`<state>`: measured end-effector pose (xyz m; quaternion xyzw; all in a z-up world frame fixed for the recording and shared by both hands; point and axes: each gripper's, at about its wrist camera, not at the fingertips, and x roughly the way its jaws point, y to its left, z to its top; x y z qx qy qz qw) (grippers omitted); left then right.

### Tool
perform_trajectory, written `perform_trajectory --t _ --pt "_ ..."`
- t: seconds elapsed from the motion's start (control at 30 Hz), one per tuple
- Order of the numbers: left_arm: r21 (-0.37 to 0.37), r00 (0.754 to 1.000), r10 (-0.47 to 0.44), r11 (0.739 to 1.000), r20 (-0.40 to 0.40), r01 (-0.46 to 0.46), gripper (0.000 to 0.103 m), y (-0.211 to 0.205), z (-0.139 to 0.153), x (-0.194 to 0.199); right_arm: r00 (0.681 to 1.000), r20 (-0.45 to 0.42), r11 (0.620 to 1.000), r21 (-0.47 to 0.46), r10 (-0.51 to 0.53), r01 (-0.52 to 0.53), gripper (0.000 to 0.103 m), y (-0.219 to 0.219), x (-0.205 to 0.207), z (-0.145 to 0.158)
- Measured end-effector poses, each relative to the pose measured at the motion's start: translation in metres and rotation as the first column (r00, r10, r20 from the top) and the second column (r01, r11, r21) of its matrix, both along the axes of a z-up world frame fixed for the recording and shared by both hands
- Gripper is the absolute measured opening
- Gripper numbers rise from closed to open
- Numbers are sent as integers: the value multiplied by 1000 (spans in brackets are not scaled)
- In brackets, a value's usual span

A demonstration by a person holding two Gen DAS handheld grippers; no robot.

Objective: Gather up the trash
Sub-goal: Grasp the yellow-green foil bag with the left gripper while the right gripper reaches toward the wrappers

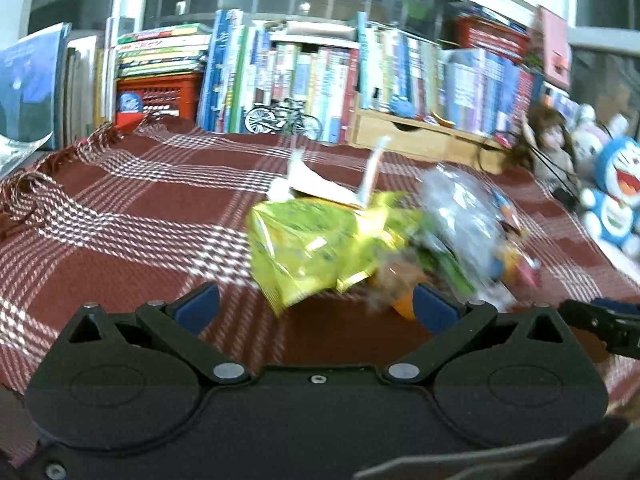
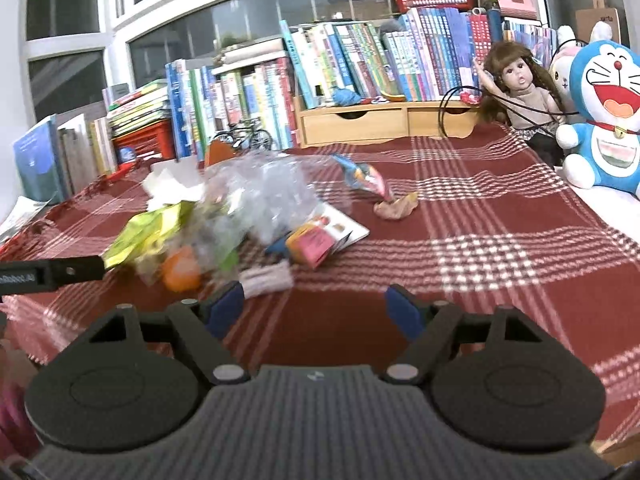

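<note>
Counter (image 2: 500, 240), draped in red-and-white plaid cloth, backed by rows of books (image 2: 340, 64); doll (image 2: 520, 92) and blue plush toy (image 2: 608, 120) at right edge.

Trash pile (image 2: 240, 220), left of centre on cloth, heaped loosely: clear crinkled plastic bag (image 1: 460, 208) on top; yellow-green snack wrapper (image 1: 312, 248) at near left; white paper (image 1: 316, 184) behind; pink and blue small carton (image 2: 316, 244) at right; orange piece (image 2: 182, 274) at near edge; pale wrapped stick (image 2: 266, 278) just beside it. Apart from heap, toward the doll: colourful wrapper (image 2: 362, 176) and brown crumpled scrap (image 2: 396, 206), touching one another.

Left gripper (image 1: 316, 308): fingers spread wide, empty, just short of yellow-green wrapper. Right gripper (image 2: 316, 310): fingers spread wide, empty, near pale stick.

Risks, as judged: slick film likely to slip from fingers; pinch on one wrapper liable to drag or scatter neighbours; loose cloth apt to be caught along with thin items; two outlying scraps easily missed.
</note>
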<state>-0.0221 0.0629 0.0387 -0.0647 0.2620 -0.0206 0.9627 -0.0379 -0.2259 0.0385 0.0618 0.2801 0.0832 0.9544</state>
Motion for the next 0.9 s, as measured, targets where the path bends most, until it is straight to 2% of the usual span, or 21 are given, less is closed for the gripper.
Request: perform_trajectory --t 0.1,0.13,0.17,0.27,0.4,0.53,0.67,0.7,0.73,0.77,0.8,0.83,0.87,0.9 --pt "-80 999 40 996 -31 -43 102 21 -6 20 999 -21 999 40 -25 26 78 -6 19 -6" --pt "-115 998 55 992 -42 -60 102 27 -7 26 999 -33 997 61 -37 39 72 -9 25 -8" --pt "-145 996 68 987 -54 -75 102 35 -10 31 998 -46 995 83 -49 53 65 -11 30 -10" --pt "-243 990 97 963 -100 -119 102 53 -19 48 994 -84 984 154 -77 89 56 -17 43 -16" --pt "-336 982 111 929 -154 -157 100 67 -33 67 991 -100 967 228 -91 111 56 -21 56 -22" --pt "-351 983 120 922 -139 -162 100 67 -36 82 989 -108 959 255 -100 125 56 -17 69 -26" --pt "-360 983 132 917 -128 -170 97 60 -40 93 986 -124 954 267 -107 137 66 -12 87 -31" --pt "-355 983 132 919 -127 -169 94 57 -39 95 986 -128 954 268 -107 138 66 -10 91 -32" --pt "-347 984 130 923 -124 -166 84 53 -39 98 986 -131 954 266 -107 139 65 -8 94 -33" --pt "-344 984 131 925 -118 -164 69 51 -38 98 986 -133 955 263 -105 137 57 -6 97 -34" --pt "-353 987 125 923 -101 -153 58 49 -39 97 986 -132 956 261 -102 134 54 -4 98 -34" --pt "-368 989 106 920 -101 -136 37 48 -40 98 987 -130 957 260 -96 127 44 -2 99 -34" --pt "-372 988 99 918 -119 -137 27 47 -41 100 988 -128 957 264 -88 120 39 -2 99 -33" --pt "-377 987 96 916 -132 -140 27 47 -42 101 988 -123 959 259 -88 118 34 0 98 -30"
